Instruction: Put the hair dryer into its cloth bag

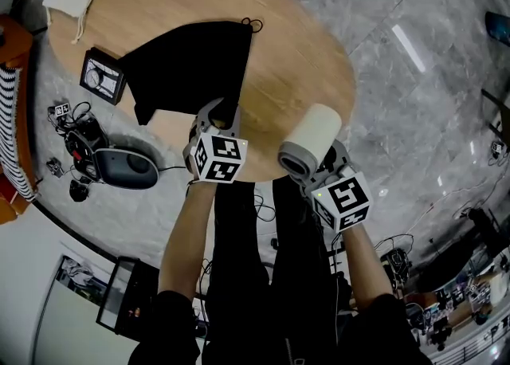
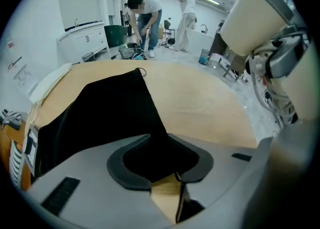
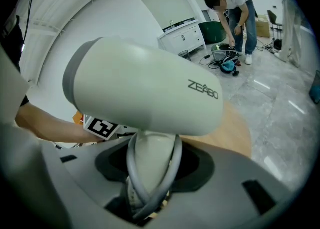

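The left hand-held gripper (image 1: 221,116) is down at the near edge of the black cloth bag (image 1: 187,64). Its jaws stand partly apart with a fold of that edge between them, and I can't see the pads pinching it yet. The bag lies flat on the round tabletop (image 1: 295,45) and stretches away ahead of this gripper, with a small cord loop at its far corner. From here I can't tell which end is the mouth.

The right hand-held gripper (image 1: 315,170) is clamped on the handle of the cream hair dryer (image 1: 315,139), the cable wound round the handle inside the grip. The dryer hangs above the near rim of the tabletop, clear of the bag and to the right of the left gripper, its barrel running roughly alongside the bag's length.

So the left hand is the nearer one to the cloth — it likely has to lift an edge open before the dryer swings across leftward.
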